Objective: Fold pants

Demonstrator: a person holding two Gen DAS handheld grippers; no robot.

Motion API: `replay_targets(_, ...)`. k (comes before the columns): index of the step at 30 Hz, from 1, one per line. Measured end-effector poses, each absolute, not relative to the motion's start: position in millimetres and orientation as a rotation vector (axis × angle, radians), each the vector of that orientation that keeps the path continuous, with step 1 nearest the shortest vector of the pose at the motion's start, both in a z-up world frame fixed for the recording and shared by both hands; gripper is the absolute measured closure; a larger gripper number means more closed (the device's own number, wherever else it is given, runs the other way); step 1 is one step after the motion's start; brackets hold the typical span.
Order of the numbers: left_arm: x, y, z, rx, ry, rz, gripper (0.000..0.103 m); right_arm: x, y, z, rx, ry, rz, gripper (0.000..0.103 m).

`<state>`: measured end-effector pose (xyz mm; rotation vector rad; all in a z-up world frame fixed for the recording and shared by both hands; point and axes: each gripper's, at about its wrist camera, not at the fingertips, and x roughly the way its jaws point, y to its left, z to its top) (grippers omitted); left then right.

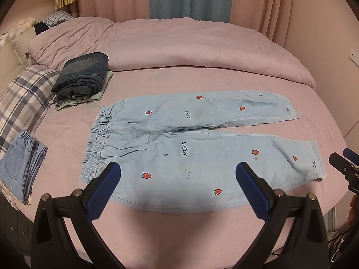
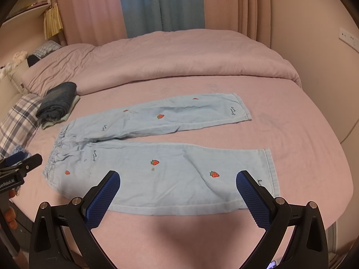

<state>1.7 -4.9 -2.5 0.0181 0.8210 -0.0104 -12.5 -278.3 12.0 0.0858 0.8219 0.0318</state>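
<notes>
— Both grippers hung over the near edge of the bed [image 1: 179, 231], is that how you had it?

— Yes. Left gripper [image 1: 178, 179] and right gripper [image 2: 178, 180] each had their blue fingers spread wide with nothing between them. Neither touched cloth.

— And the pants?

— Just ahead of both, the pants [image 1: 197, 157] lay flat on the pink sheet, long axis running left to right across my view. The waistband [image 1: 98, 139] sat on my left, the cuffs on my right. My left gripper hovered nearer the waistband, my right nearer the near cuff [image 2: 269, 170].

— So which edge did you reckon on?

— I judged the near leg's [image 2: 179, 179] long hem the likely one, since it lay just in front of both sets of fingers. Carrying it away from me onto the far leg [image 2: 170, 114] looked like the first fold. The legs splayed apart toward the cuffs, with a gap of sheet between them.

— Any room to work?

— Plenty to the right and beyond the far leg. On the left, folded jeans [image 1: 22, 168] lay near the waistband, and a dark stack [image 1: 83, 76] sat further back. Behind it all ran the rolled quilt [image 1: 190, 44].
</notes>
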Motion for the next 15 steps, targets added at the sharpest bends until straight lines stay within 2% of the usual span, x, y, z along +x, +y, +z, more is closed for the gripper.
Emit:
replay_targets(7,1.9,-4.1,-3.7,0.019,0.827,-0.01,0.0,-12.6,-277.2,11.6,0.085,0.822,0.032,0.0)
replay_targets(15,9.0,14.4,-17.3,-0.117,0.863,-0.039,0.0,-11.7,-272.6,5.0,0.083,0.832,0.043,0.0)
